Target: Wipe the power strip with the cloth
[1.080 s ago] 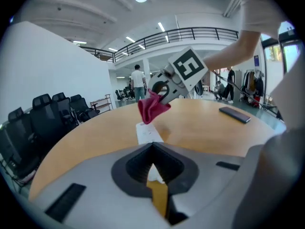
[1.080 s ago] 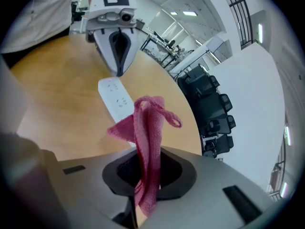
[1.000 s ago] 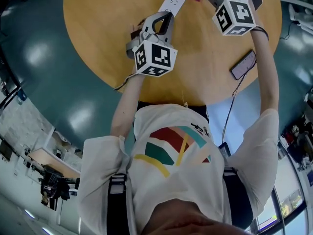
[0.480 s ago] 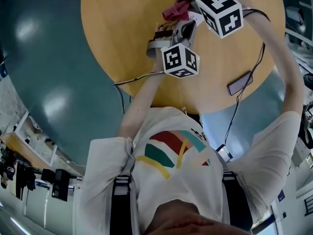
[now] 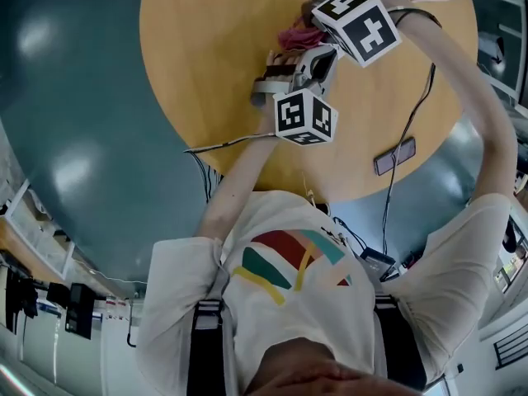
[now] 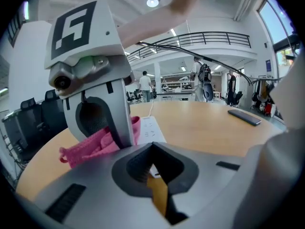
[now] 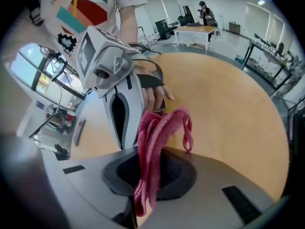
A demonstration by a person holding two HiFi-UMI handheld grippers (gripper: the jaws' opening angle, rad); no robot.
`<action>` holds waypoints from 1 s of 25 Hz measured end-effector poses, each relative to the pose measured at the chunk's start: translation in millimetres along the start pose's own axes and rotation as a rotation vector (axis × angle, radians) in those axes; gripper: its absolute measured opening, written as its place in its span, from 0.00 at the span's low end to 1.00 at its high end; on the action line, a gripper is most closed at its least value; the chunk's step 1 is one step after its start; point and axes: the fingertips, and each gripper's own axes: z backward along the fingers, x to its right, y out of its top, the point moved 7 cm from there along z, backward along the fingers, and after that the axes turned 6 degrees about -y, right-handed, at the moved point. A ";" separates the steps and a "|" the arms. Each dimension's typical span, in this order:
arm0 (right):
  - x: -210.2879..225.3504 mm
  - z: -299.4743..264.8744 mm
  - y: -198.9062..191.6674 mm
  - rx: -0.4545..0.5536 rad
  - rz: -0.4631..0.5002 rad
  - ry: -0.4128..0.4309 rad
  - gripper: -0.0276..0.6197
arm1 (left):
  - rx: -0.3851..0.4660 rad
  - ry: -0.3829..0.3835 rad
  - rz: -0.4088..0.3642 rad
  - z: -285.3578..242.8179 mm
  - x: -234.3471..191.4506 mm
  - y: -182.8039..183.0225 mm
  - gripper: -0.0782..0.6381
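Observation:
The white power strip (image 6: 151,128) lies flat on the round wooden table (image 5: 206,56), running away from my left gripper (image 6: 155,175). That gripper is shut with its tips at the strip's near end; nothing shows pinched between them. My right gripper (image 7: 147,175) is shut on the pink cloth (image 7: 159,142). It holds the cloth (image 6: 95,147) down on the strip just ahead of the left gripper. In the head view both marker cubes crowd together, with the cloth (image 5: 301,35) bunched between them, and the strip is mostly hidden.
A dark phone (image 5: 394,156) lies near the table's right edge. The strip's cable (image 5: 223,144) trails off the table's near edge to the left. Another cable hangs from the right arm. The floor around the table is teal.
My right gripper has brought the cloth along the strip from its far end to just ahead of the left gripper. The left gripper stays shut at the near end.

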 end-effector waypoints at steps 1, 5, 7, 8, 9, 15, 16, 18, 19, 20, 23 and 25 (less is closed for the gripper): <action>0.6 -0.3 0.7 0.000 -0.004 0.043 0.10 | 0.002 0.002 0.002 0.3 -0.9 0.4 0.17; 5.6 -3.3 3.3 -0.013 0.018 0.145 0.10 | 0.010 0.007 0.014 1.0 -2.1 -0.4 0.17; 6.0 -5.8 3.7 -0.020 0.038 0.171 0.10 | 0.010 0.005 0.014 1.1 -1.9 -0.6 0.17; 5.3 -6.2 3.3 -0.021 0.043 0.180 0.10 | 0.010 0.003 0.014 1.3 -1.7 -0.4 0.17; 4.1 -5.9 2.3 -0.019 0.043 0.186 0.10 | 0.011 0.002 0.015 1.6 -1.4 0.0 0.17; -3.8 -0.2 -28.7 -0.064 0.000 0.144 0.10 | 0.013 0.009 0.020 3.9 -1.4 0.9 0.17; -5.4 -0.1 -38.9 -0.079 -0.014 0.133 0.10 | 0.012 0.011 0.018 3.2 -1.4 0.6 0.17; -8.4 0.6 -59.6 -0.095 -0.056 0.108 0.10 | 0.010 0.013 0.012 1.6 -2.0 0.2 0.17; -9.7 2.0 -68.7 -0.093 -0.082 0.095 0.10 | 0.010 0.013 0.011 1.3 -2.7 0.5 0.17; -11.1 3.9 -76.4 -0.089 -0.108 0.081 0.10 | 0.010 0.013 0.010 1.2 -3.4 1.1 0.17; -14.5 8.4 -93.4 -0.080 -0.146 0.017 0.10 | 0.010 0.022 0.014 0.0 -2.6 2.2 0.17; -15.5 9.2 -101.7 -0.078 -0.153 -0.036 0.10 | 0.006 0.029 0.015 -1.1 -0.1 0.6 0.17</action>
